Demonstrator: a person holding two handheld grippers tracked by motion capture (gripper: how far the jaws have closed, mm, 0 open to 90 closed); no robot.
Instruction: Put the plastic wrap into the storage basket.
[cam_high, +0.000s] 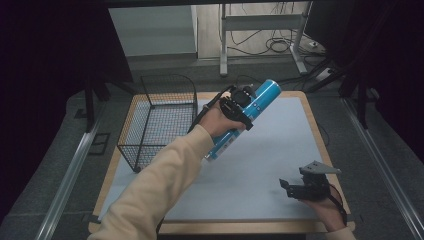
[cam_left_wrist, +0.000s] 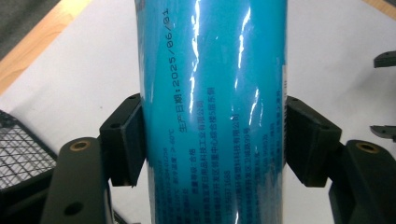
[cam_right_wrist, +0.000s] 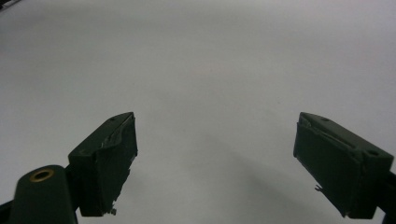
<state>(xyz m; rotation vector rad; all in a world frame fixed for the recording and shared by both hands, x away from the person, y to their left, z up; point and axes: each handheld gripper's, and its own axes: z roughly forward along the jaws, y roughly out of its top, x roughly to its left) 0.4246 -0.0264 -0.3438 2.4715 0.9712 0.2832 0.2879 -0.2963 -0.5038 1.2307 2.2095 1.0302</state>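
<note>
Blue and glossy, the can (cam_left_wrist: 215, 112) sits between the left gripper's (cam_left_wrist: 215, 140) two black jaws, which press on its sides; printed text and a date run along its wall in the left gripper view. From the high view the left gripper (cam_high: 239, 107) holds the can (cam_high: 250, 107) lifted and tilted over the middle-back of the table, its upper end pointing away to the right and its lower end toward the person's cream sleeve (cam_high: 160, 190).

The right gripper (cam_right_wrist: 215, 158) has its jaws spread wide with nothing between them, only the pale mat (cam_right_wrist: 196, 70) beneath. In the high view it (cam_high: 295, 189) rests low near the front right corner, a grey plate on top, well apart from the can.

A black wire basket (cam_high: 160, 120) stands on the left part of the table, just left of the raised can; a corner of its mesh (cam_left_wrist: 23, 154) shows at the lower left of the left gripper view. The mat (cam_high: 260, 170) between the two grippers is bare. The table's wooden edge (cam_high: 320, 135) frames the mat on all sides. Beyond the far edge lie a grey floor, a metal frame's legs (cam_high: 225, 45) and loose cables (cam_high: 280, 45).
</note>
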